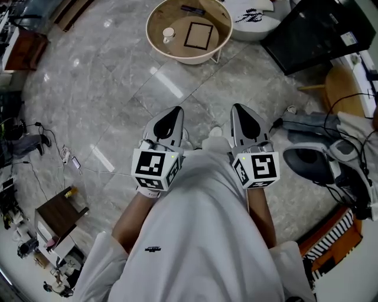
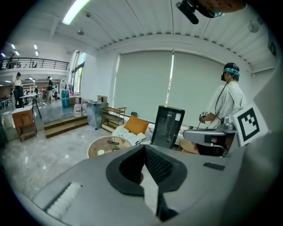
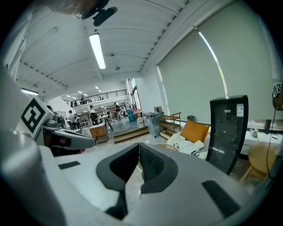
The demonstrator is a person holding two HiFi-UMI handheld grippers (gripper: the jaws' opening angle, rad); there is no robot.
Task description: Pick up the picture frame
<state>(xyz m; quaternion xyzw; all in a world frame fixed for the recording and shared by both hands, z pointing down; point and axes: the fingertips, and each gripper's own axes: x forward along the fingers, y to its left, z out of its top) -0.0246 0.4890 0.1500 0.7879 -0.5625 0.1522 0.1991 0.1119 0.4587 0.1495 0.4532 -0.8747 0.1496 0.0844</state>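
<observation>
The picture frame (image 1: 198,35), a thin black rectangle, lies flat on a low round wooden table (image 1: 177,57) at the top of the head view, far ahead of both grippers. My left gripper (image 1: 172,115) and right gripper (image 1: 242,112) are held side by side close to the person's body, above the floor, and point toward the table. Both have their jaws shut with nothing between them. In the left gripper view the table (image 2: 101,146) shows small beyond the left gripper (image 2: 143,148). The right gripper (image 3: 138,148) hides most of the table in its own view.
On the table also sit a small white cup (image 1: 169,33) and a dark remote-like object (image 1: 193,9). A black cabinet (image 1: 319,32) and a white printed cushion (image 1: 251,16) stand beside it. A chair (image 1: 313,163) and cables lie at right, a small wooden stool (image 1: 59,215) at left.
</observation>
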